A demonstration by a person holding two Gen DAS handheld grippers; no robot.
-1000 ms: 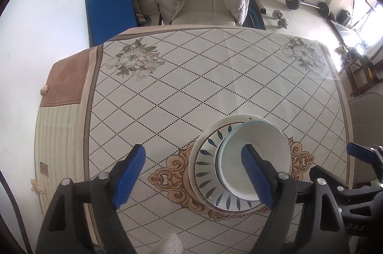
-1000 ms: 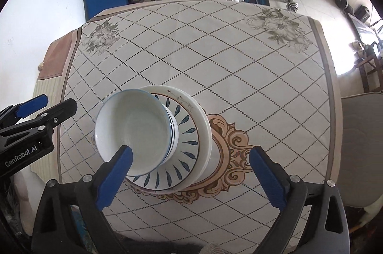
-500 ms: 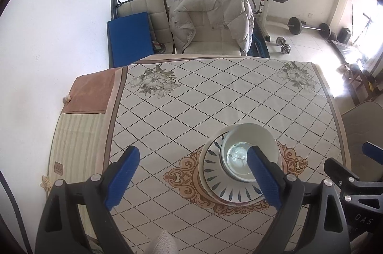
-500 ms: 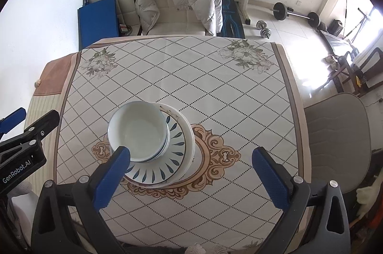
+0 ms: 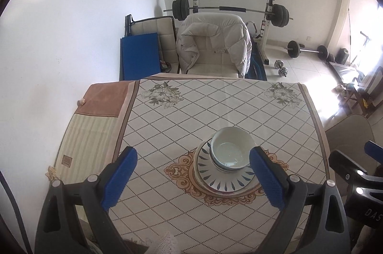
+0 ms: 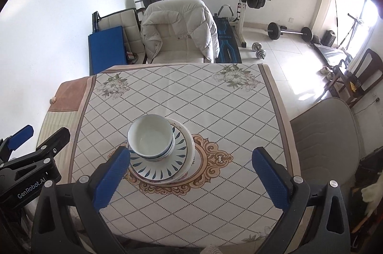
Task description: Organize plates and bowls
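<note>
White bowls (image 5: 230,153) sit nested on stacked plates; the top plate (image 5: 215,178) has blue leaf marks. The stack stands on the table's ornate centre medallion. It also shows in the right wrist view, bowls (image 6: 150,137) on plate (image 6: 159,170). My left gripper (image 5: 192,178) is open and empty, held above and nearer than the stack, its right finger beside the bowls. My right gripper (image 6: 191,178) is open and empty, above the table's near part, its left finger just left of the stack.
The table (image 5: 182,115) carries a diamond-patterned cloth. A chair with a white padded jacket (image 5: 215,46) stands behind it, a grey chair (image 6: 325,139) at the right. A blue mat (image 5: 140,57), a barbell rack and dumbbells stand at the back.
Both grippers have risen and pulled back from the stack, so the table and room show smaller and further off. The bowls and plates have stayed in place.
</note>
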